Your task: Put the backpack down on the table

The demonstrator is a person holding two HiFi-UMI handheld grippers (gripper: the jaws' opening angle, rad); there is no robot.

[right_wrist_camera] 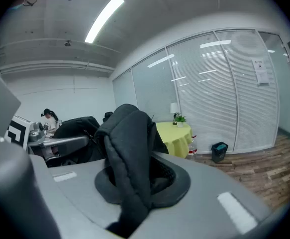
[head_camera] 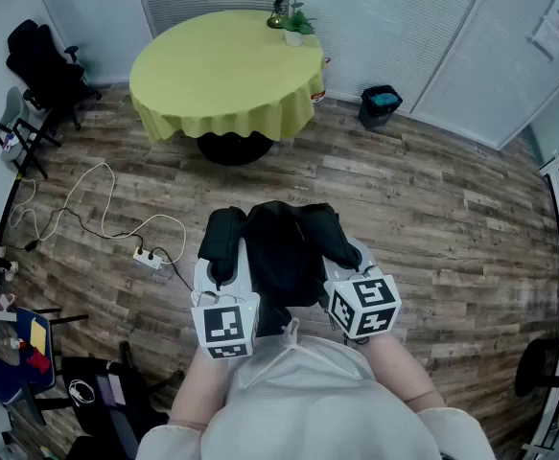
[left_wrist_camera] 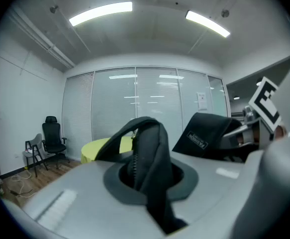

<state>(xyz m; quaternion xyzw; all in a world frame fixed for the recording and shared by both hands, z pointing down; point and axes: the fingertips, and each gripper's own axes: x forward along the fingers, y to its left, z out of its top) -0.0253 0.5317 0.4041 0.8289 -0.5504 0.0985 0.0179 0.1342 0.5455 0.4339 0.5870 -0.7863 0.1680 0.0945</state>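
A black backpack (head_camera: 281,247) hangs in the air between my two grippers, above the wooden floor. My left gripper (head_camera: 223,274) is shut on the backpack's left shoulder strap (left_wrist_camera: 152,158), which loops up out of its jaws. My right gripper (head_camera: 348,268) is shut on the right padded strap (right_wrist_camera: 127,148), folded over between its jaws. The round table (head_camera: 226,70) with a yellow-green cloth stands ahead of me, a few steps beyond the backpack. It also shows small in the left gripper view as the table (left_wrist_camera: 97,148) and in the right gripper view as the table (right_wrist_camera: 173,133).
A lamp and a small potted plant (head_camera: 293,22) stand at the table's far edge. A dark bin (head_camera: 380,103) sits by the glass wall on the right. A power strip with cables (head_camera: 147,257) lies on the floor at left. Black office chairs (head_camera: 44,65) stand at far left.
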